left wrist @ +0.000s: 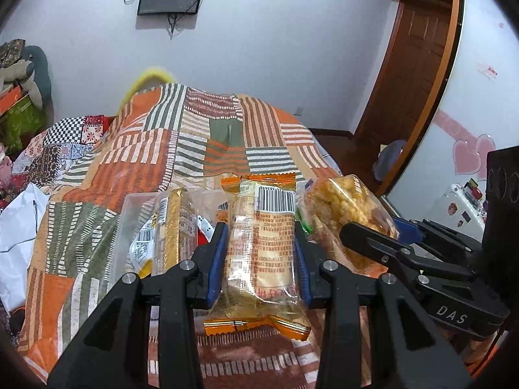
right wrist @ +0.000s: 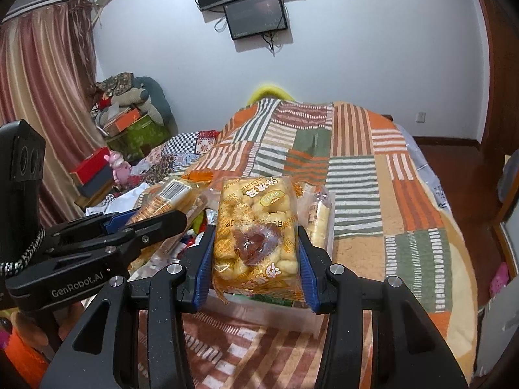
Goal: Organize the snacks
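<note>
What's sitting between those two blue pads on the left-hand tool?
A wrapped snack bar, clear wrapper with orange ends and a barcode, clamped between the left gripper pads. The left wrist view shows it plainly.

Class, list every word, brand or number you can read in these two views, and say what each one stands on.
"DAS": on the right tongs, seen from the left wrist.
"GenRobot.AI": on the left tongs, seen from the right wrist.
Orange-ended snack packet: barcode and print too small to read.
Puffed snack bag: characters too blurred to read.

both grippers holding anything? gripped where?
Left gripper clamps an orange-ended snack pack across its middle. Right gripper clamps a puffed-snack bag by its long sides.
</note>
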The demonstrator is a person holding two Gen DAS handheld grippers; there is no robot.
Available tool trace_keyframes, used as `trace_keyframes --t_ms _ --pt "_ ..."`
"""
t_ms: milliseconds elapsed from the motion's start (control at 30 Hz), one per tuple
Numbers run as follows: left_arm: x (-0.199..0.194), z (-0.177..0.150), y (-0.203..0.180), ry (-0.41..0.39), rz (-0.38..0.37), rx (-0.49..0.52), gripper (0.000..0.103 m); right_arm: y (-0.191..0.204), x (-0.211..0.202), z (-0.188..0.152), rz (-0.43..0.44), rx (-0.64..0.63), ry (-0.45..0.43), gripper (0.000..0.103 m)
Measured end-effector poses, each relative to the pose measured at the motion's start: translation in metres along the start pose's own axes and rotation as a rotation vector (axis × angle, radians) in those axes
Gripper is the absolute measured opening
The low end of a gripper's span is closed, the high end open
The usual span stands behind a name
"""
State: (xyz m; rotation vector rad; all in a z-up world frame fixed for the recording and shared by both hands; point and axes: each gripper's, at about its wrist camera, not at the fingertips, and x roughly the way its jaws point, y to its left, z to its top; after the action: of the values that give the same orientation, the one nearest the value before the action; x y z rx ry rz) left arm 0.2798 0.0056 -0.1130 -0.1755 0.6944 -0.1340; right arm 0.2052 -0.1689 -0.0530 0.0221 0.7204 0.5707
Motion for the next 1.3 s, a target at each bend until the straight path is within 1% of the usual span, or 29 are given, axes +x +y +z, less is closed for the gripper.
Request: trace_keyframes --t_ms 200,467,533,600,700,800,1000,1300 --pt "0.023 -0.003 0.006 0.042 0.005 -0.010 0.037 -0.005 0.019 -0.002 0.004 0.015 0.044 0.042" --pt "0.042 -0.005 0.009 0.067 0.015 -0.011 0.038 -0.001 0.032 -0.004 0.004 0.006 0.081 0.042" --pt "0.044 -0.007 0.009 0.081 0.026 -0.011 0.039 -0.002 0.034 -0.004 0.000 0.003 0.093 0.045" --pt "0.045 -0.007 0.011 0.088 0.026 -0.023 0.046 -0.003 0.034 -0.002 -0.003 0.007 0.099 0.045" --pt "0.042 -0.008 0.015 0.090 0.019 -0.042 0.047 -0.007 0.029 0.000 0.008 0.022 0.094 0.045" --pt "0.033 -0.007 0.015 0.075 0.014 -0.048 0.047 -0.007 0.020 0.002 0.009 0.020 0.078 0.045" --pt "-0.009 -0.001 0.006 0.006 0.005 -0.027 0.047 0.001 -0.014 0.009 -0.007 -0.005 0.010 0.045" --pt "-0.106 0.004 -0.012 -0.164 0.015 0.016 0.048 0.016 -0.088 0.019 0.013 -0.019 -0.127 0.045"
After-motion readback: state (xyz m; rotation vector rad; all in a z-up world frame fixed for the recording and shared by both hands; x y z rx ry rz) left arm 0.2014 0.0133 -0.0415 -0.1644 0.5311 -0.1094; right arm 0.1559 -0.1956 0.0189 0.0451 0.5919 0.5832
